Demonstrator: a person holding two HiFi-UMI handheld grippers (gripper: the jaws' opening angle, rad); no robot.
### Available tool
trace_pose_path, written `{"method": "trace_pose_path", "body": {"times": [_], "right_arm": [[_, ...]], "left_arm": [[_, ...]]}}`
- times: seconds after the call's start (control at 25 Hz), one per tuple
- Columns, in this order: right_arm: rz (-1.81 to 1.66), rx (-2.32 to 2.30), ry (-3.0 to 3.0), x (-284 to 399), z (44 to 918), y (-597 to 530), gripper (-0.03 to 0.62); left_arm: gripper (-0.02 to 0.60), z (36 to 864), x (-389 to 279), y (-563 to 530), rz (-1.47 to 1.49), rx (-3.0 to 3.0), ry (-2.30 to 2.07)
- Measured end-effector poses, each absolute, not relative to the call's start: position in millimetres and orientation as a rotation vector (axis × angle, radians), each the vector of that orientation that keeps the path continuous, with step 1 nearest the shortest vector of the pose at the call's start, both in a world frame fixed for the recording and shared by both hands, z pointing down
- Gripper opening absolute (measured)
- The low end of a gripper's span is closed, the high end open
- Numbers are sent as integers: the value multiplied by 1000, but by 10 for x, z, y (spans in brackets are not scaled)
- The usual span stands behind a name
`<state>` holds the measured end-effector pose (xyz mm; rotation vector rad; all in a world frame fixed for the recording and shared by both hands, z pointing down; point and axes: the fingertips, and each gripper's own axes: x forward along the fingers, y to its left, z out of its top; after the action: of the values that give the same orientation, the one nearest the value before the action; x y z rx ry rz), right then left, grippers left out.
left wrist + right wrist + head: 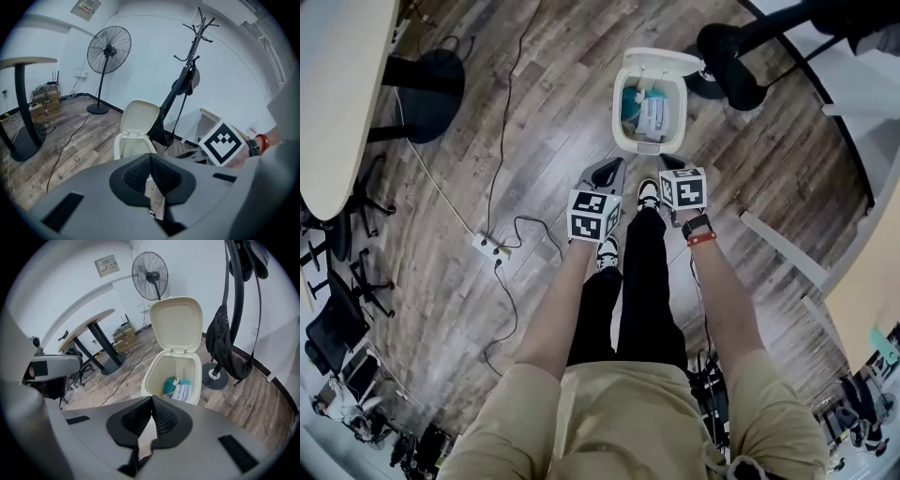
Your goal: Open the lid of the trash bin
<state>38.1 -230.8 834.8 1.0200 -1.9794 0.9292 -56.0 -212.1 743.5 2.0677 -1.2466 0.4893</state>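
Trash bin [619,117]: cream, standing on the wood floor [544,103] just ahead of the person's feet; in the right gripper view it sits dead centre beyond the jaws.
Lid [661,59]: already up, hinged at the far rim and standing upright, with its pale inner face turned toward the grippers.
Bin contents: a teal item [169,385] and a white printed packet [183,391] lying side by side at the bottom.
Left gripper [607,172]: jaws closed tip to tip with nothing between them (only floor shows through the gap beneath the pads); held low, just short of the bin's near-left side and not touching it.
Right gripper [672,164]: jaws likewise pressed together and empty, hovering close to the bin's near-right rim, clear of it.
Grippers, relative: side by side, with marker cubes facing up in the head view.
Person: one shoe [648,194] sits between the two grippers, its toe just before the bin's front; whether it touches the bin cannot be made out.
Wrist: a dark watch [696,223] and a red band [701,238] on the right arm.
Surroundings: a standing fan [108,49] is by the far wall, a coat rack [194,42] is beside the bin with a black bag [225,350] hanging on it, and a round table [89,322] is off to the left.
Floor clutter: cables [502,141] and a power strip [485,246] lie to the left of the person.
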Motion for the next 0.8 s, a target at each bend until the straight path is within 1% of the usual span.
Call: {"method": "trace_pose_path", "body": {"times": [0.8], "right_arm": [[847,1130,-2044,483,7169,-2328,14]], "left_arm": [[23,6574,-658,-2070,465,2098,-1285]]}}
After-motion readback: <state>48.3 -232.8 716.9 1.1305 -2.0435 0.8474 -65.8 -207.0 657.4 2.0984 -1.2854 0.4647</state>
